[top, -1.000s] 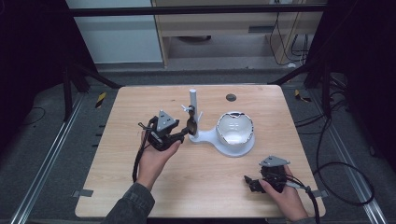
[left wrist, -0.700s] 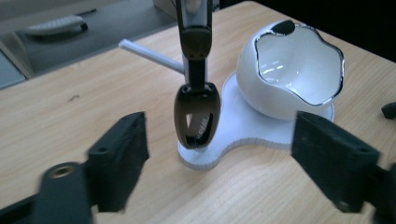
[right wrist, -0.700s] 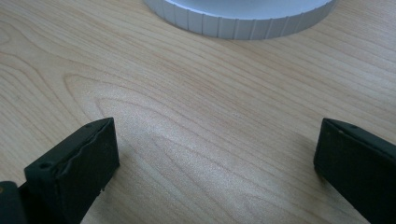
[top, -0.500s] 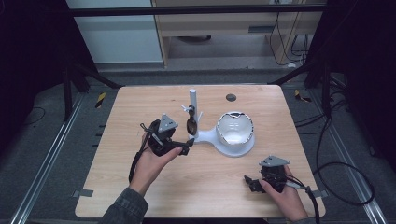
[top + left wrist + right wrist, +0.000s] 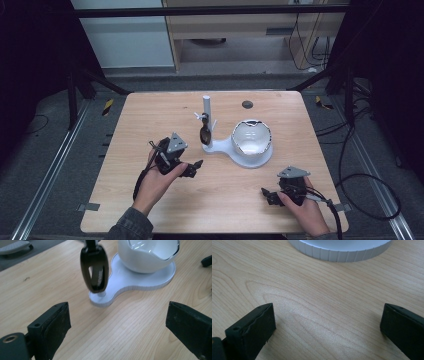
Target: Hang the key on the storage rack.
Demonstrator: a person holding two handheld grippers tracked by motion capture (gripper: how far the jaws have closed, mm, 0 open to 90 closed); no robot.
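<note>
On the worktop's near-left part, the left tool point(image 5: 196, 165) rests in the person's left hand point(image 5: 156, 181), pointing right toward the stand point(image 5: 220, 146). Its jaws have just been opening and now stand wide apart with nothing between them; bare wood lies between the pads point(image 5: 53, 326) in the left gripper view. Just ahead of this tool, clear of its jaws, a dark oval loop point(image 5: 94, 270) hangs on the stand's post point(image 5: 206, 107), its lower end just above the foot of the post. Whether the loop touches the stand's base cannot be told.

Beyond the loop, the stand's flat white base point(image 5: 140, 281) widens into a round plate carrying a white bowl point(image 5: 251, 138) with a broken-shell rim. The bowl sits to the right of the post, near the worktop's middle.

At the near-right edge, the right tool point(image 5: 265, 194) lies low in the right hand point(image 5: 305, 212), pointing left. Its jaws are also spread wide and hold nothing; the right gripper view shows plain wood between them and the ribbed edge of the base point(image 5: 339, 251) farther ahead, well apart from the pads.

Behind the bowl, a small dark disc point(image 5: 247, 104) is set in the worktop point(image 5: 150, 120) near its far edge.
</note>
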